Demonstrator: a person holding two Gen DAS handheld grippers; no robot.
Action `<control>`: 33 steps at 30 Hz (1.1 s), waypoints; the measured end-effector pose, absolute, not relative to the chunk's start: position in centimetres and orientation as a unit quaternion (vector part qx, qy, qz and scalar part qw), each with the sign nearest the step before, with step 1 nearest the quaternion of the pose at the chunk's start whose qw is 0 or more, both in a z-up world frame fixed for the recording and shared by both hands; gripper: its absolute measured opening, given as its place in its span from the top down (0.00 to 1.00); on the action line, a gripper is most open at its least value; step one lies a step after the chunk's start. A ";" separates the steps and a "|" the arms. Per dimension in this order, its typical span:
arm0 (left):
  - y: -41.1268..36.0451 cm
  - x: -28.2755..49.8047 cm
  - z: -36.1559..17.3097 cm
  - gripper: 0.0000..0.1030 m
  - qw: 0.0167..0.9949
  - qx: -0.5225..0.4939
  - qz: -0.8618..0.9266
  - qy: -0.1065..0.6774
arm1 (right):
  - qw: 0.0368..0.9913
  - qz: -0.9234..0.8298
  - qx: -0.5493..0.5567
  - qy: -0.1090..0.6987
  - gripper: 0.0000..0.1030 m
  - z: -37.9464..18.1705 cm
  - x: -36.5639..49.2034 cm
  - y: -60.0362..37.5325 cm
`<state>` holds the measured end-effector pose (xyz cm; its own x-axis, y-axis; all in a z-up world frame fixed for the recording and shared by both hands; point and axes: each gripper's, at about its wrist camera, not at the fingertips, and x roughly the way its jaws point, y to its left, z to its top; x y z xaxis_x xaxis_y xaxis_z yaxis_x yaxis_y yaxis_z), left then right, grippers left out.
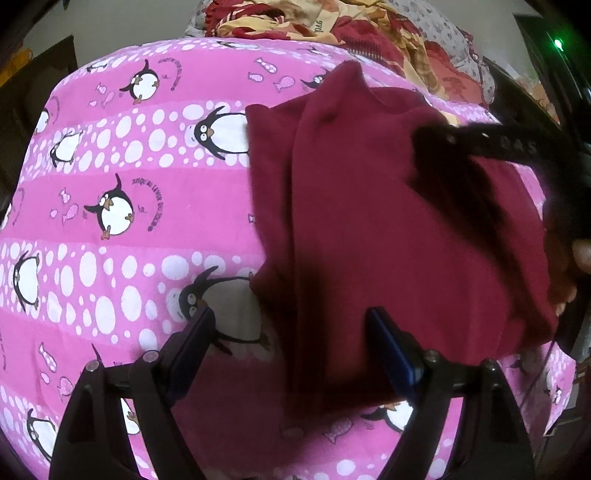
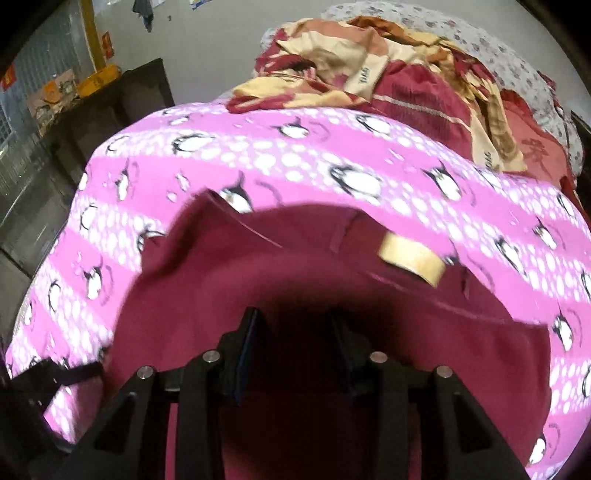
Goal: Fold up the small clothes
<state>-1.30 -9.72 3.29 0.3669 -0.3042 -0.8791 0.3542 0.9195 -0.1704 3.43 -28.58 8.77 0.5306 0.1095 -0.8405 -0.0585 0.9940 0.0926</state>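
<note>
A maroon garment point(image 1: 388, 229) lies on the pink penguin-print bedsheet point(image 1: 110, 166), partly folded with a lengthwise crease. My left gripper point(image 1: 291, 317) is open, hovering just above the garment's near left edge, holding nothing. The right gripper's finger point(image 1: 480, 142) reaches in over the garment from the right. In the right wrist view the garment point(image 2: 258, 280) fills the middle, with a tan label point(image 2: 410, 258) at its collar. My right gripper point(image 2: 295, 325) is open close above the cloth, in its own shadow.
A heap of red and cream patterned bedding point(image 1: 351, 29) lies at the far end of the bed, also in the right wrist view point(image 2: 388, 74). Dark furniture point(image 2: 110, 103) stands past the bed's left edge. The sheet point(image 2: 332, 170) surrounds the garment.
</note>
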 end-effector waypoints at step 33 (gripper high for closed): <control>-5.5 -1.6 1.5 0.13 0.820 -0.100 -0.238 0.511 | 0.815 0.085 -0.081 0.567 0.08 4.2 10.0 -15.6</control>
